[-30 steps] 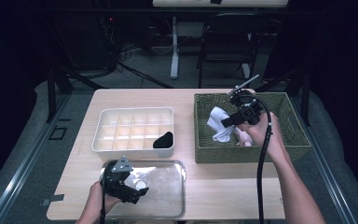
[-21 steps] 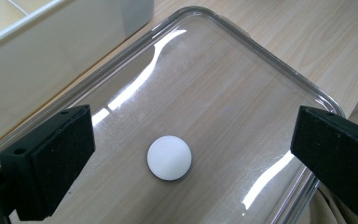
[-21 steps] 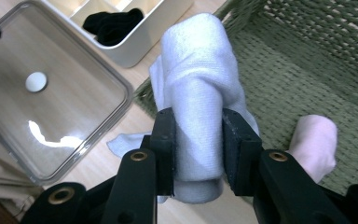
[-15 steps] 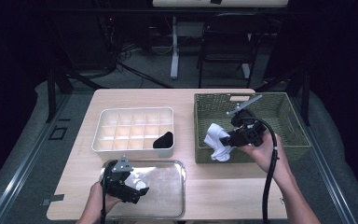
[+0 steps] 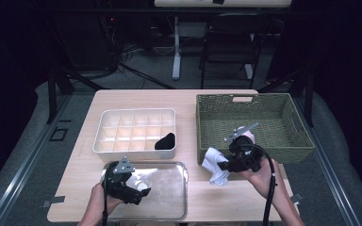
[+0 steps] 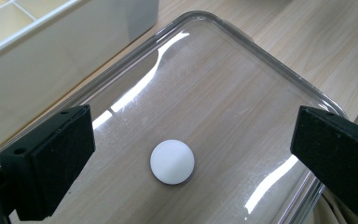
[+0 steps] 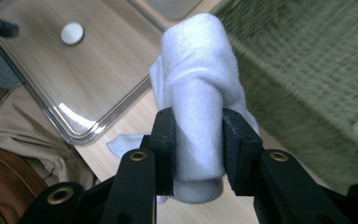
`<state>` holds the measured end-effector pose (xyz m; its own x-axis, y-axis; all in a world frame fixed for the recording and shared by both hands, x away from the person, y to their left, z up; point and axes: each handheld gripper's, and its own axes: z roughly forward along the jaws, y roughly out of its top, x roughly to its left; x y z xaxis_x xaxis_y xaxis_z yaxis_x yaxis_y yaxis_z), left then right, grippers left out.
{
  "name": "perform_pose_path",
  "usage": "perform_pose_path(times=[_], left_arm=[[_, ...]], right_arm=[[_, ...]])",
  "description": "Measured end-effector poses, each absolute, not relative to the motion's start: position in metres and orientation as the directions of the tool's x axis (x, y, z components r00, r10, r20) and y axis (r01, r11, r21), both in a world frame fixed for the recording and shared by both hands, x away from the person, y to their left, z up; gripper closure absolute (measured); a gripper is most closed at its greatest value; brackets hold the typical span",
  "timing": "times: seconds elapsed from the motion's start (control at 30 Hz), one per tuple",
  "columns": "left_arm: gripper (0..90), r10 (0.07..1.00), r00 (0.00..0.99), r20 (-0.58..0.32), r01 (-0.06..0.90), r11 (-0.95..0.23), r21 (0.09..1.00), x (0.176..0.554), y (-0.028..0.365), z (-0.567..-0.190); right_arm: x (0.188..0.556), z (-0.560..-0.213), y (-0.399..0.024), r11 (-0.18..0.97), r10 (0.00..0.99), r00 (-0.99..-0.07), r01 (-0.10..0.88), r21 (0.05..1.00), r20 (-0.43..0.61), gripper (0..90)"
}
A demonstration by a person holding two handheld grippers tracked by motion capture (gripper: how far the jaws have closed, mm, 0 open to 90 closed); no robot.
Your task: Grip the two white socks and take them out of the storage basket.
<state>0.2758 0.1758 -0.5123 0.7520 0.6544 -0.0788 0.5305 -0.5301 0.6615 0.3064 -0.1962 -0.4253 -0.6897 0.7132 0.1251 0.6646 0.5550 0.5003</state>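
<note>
A rolled white cloth [image 5: 215, 165] hangs just past the front left corner of the green woven basket [image 5: 283, 125], low over the table. My right gripper [image 5: 225, 165] is shut on it; in the right gripper view the pads squeeze the cloth [image 7: 198, 88] from both sides. Over the near left part of the clear plastic tray [image 5: 169, 188] sits my left gripper [image 5: 139, 190], open. Its jaws stand wide apart above a small white disc [image 6: 172, 161] lying on the tray [image 6: 223, 84].
A white compartment box [image 5: 136, 112] stands behind the tray, with a black object [image 5: 165, 141] in its near right cell. Something pink [image 5: 248, 136] lies inside the basket near its front wall. A chair and table legs stand beyond the far edge.
My right gripper has carried the white cloth out of the basket, leftward, toward the person and lower. The left gripper has stayed over the tray.
</note>
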Motion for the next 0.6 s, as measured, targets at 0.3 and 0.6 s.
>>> perform_pose_path(times=[0.3, 0.6], left_arm=[[0.0, 0.649, 0.757, -0.075, 0.525, -0.535, 0.662, 0.277, 0.170, -0.513], [0.0, 0.638, 0.767, -0.066, 0.512, -0.546, 0.663, 0.279, 0.154, -0.515]], right_arm=[[0.302, -0.474, -0.185, 0.573, 0.728, -0.673, 0.702, 0.422, 0.131, 67.3], [0.302, -0.514, -0.187, 0.523, 0.778, -0.608, 0.765, 0.376, 0.156, 56.2]])
